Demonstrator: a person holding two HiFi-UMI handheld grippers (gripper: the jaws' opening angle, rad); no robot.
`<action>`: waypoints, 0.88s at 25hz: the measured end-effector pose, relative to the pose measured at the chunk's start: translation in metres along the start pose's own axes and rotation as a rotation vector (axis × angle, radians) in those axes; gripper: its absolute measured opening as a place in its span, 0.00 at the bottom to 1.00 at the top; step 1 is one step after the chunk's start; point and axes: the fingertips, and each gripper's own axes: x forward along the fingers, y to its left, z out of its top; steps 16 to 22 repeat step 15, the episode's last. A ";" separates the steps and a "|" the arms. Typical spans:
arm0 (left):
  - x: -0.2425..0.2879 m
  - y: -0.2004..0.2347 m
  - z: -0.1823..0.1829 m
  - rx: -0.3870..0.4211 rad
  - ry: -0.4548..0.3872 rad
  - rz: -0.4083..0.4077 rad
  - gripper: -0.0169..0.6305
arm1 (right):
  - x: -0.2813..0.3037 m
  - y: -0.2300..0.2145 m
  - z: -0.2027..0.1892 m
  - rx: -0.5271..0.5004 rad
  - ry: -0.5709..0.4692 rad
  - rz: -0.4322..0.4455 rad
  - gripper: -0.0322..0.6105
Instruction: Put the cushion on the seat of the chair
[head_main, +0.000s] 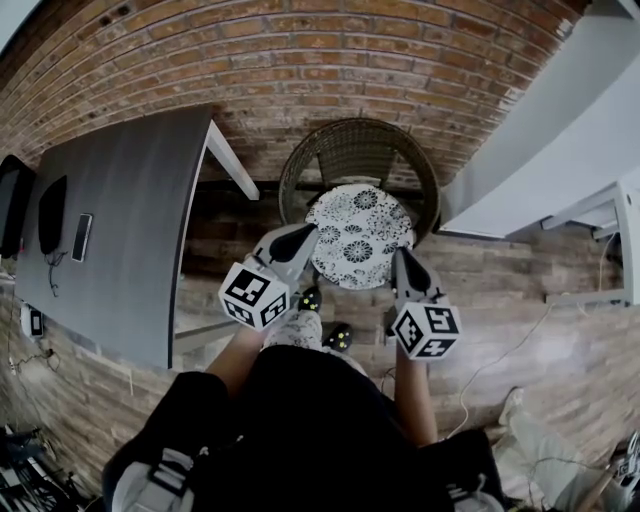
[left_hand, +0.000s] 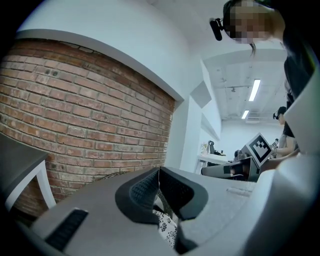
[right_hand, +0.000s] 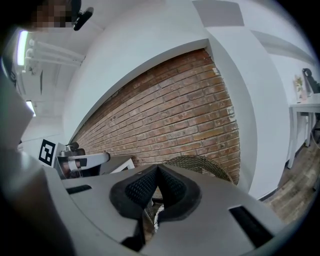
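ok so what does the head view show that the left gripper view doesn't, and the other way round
Only the head view: the whole round patterned cushion with the wicker chair behind it, and the top of the grey table.
Only the left gripper view: a close look at the left hand-held gripper, its jaws closed on the cushion's edge, plus ceiling lights.
Both: the brick wall, the cushion and the right hand-held gripper.

Chair (head_main: 352, 135) before the brick wall (head_main: 300, 60), counter (head_main: 120, 220) to its left, cushion (head_main: 358, 236) over the seat — left gripper (head_main: 303, 238) and right gripper (head_main: 404, 257) at its near edge.
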 end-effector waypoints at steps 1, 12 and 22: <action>-0.001 0.000 0.000 0.000 0.000 0.000 0.04 | 0.000 0.001 0.001 -0.001 -0.001 0.003 0.05; -0.011 -0.003 0.002 -0.006 -0.009 0.002 0.04 | -0.007 0.010 0.000 0.003 -0.009 0.015 0.05; -0.013 -0.004 0.002 -0.009 -0.012 -0.002 0.04 | -0.010 0.011 -0.001 0.003 -0.010 0.013 0.05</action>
